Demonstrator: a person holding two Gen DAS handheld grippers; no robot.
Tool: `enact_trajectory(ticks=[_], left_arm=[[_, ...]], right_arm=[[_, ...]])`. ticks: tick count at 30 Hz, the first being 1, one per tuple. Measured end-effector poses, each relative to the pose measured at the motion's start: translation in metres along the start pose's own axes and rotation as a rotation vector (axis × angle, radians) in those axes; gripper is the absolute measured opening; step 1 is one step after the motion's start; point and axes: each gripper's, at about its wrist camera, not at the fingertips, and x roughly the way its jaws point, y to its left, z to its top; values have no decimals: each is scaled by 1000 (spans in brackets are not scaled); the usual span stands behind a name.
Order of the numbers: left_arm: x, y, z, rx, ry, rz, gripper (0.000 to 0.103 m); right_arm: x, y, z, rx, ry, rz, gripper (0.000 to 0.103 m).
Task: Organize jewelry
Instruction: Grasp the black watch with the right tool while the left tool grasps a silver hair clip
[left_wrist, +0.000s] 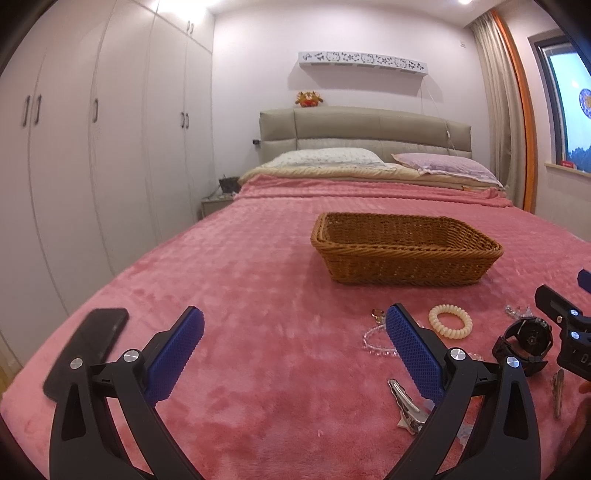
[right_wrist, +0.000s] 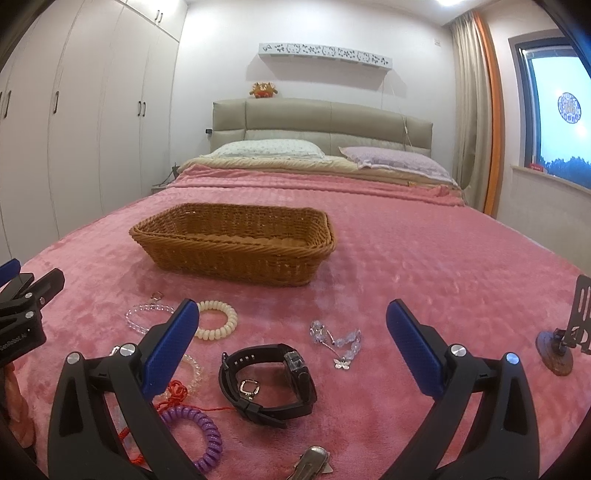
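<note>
A brown wicker basket sits on the pink bedspread, and nothing shows inside it. In front of it lie a cream coil hair tie, a black watch, a clear bead bracelet, a crystal butterfly chain, a purple coil tie, a red cord and metal hair clips. My left gripper is open and empty, left of the jewelry. My right gripper is open and empty, over the watch.
A black phone lies at the left on the bedspread. A small stand on a wooden base is at the right. Pillows and headboard are at the far end, wardrobes on the left.
</note>
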Motion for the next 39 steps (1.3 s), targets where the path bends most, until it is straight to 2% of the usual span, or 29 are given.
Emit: enact_trajectory(ticks=[3, 4, 6, 10, 11, 13, 15, 17, 18, 20, 23, 25, 28, 33, 34, 36, 39], left_arm=[[3, 2, 0, -16, 17, -9, 96], [2, 2, -4, 18, -3, 6, 96], [6, 4, -6, 12, 11, 1, 96], [18, 9, -8, 0, 110, -37, 95], [20, 10, -9, -17, 119, -60, 95], [27, 13, -11, -23, 186, -116, 88], [36, 18, -14, -43, 274, -230, 81], [39, 20, -19, -83, 330, -335, 73], [37, 18, -21, -108, 313, -376, 68], [35, 13, -28, -90, 381, -414, 63], [26, -1, -33, -65, 425, -435, 62], [22, -9, -35, -57, 450, -443, 53], [23, -18, -34, -54, 508, -429, 45], [21, -22, -32, -49, 522, -445, 42], [22, -24, -32, -39, 527, -444, 38], [24, -29, -33, -12, 537, -436, 34], [26, -35, -33, 15, 535, -428, 34]], right_arm=[[2, 1, -1, -7, 7, -4, 95], [2, 3, -1, -13, 10, -8, 92], [3, 4, -2, -19, 15, -16, 88], [8, 1, -2, -11, 44, -7, 83], [11, 0, -2, -8, 59, 2, 82], [13, -3, -1, 1, 82, 19, 75], [15, -8, 0, 14, 121, 36, 71], [13, -15, -1, 23, 166, 55, 67], [10, -19, -3, 28, 179, 68, 64], [3, -29, -8, 31, 215, 90, 59], [-9, -43, -18, 43, 253, 107, 55], [-14, -46, -23, 42, 271, 124, 49], [-12, -45, -26, 40, 311, 152, 44], [4, -41, -16, 59, 342, 187, 42], [9, -37, -13, 51, 355, 188, 37], [21, -29, -10, 25, 374, 183, 34], [40, -20, -11, 0, 416, 169, 27]])
